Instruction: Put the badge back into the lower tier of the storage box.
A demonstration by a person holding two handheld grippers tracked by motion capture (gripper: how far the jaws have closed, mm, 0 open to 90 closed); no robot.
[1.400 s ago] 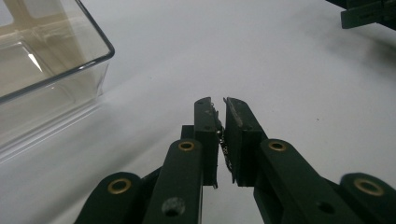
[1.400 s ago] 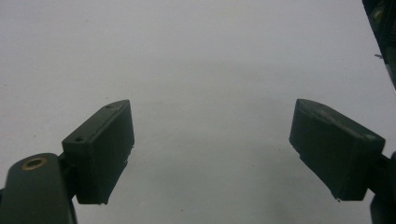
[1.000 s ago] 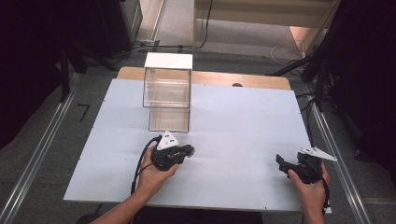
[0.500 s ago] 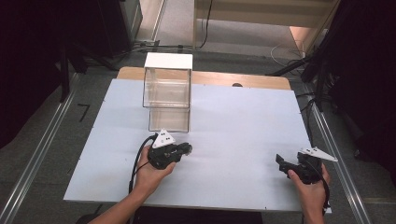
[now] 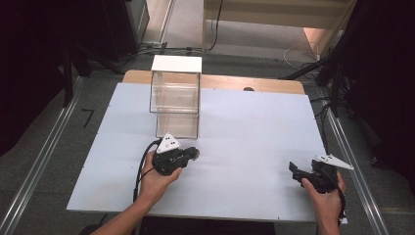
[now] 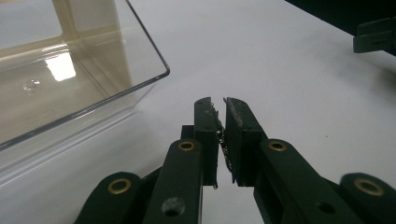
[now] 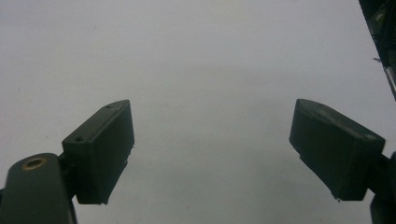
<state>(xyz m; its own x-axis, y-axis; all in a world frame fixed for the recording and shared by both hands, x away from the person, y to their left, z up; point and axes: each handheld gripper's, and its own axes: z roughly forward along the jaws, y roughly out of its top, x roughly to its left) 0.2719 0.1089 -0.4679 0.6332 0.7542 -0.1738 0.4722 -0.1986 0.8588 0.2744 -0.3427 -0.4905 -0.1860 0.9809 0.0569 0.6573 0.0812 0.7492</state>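
Note:
A clear plastic box (image 5: 176,105) with a white top stands at the back left of the white table (image 5: 254,127); its open lower part faces the person. Just in front of it lies my left gripper (image 5: 195,154), jaws pointing right and shut. In the left gripper view the jaws (image 6: 218,101) stand pressed together beside the box's clear corner (image 6: 70,79); something small and metallic glints in the slit, and I cannot tell what. My right gripper (image 5: 292,170) rests near the front right edge, pointing left. Its jaws (image 7: 212,140) are wide open over bare table.
A wooden board (image 5: 274,84) edges the table's far side. Metal rails (image 5: 44,156) run along the floor at both sides, with cables (image 5: 303,54) behind the table. The right gripper (image 6: 376,35) appears far off in the left gripper view.
The left hand and its gripper have drifted slightly left and toward the box. The right gripper has stayed put.

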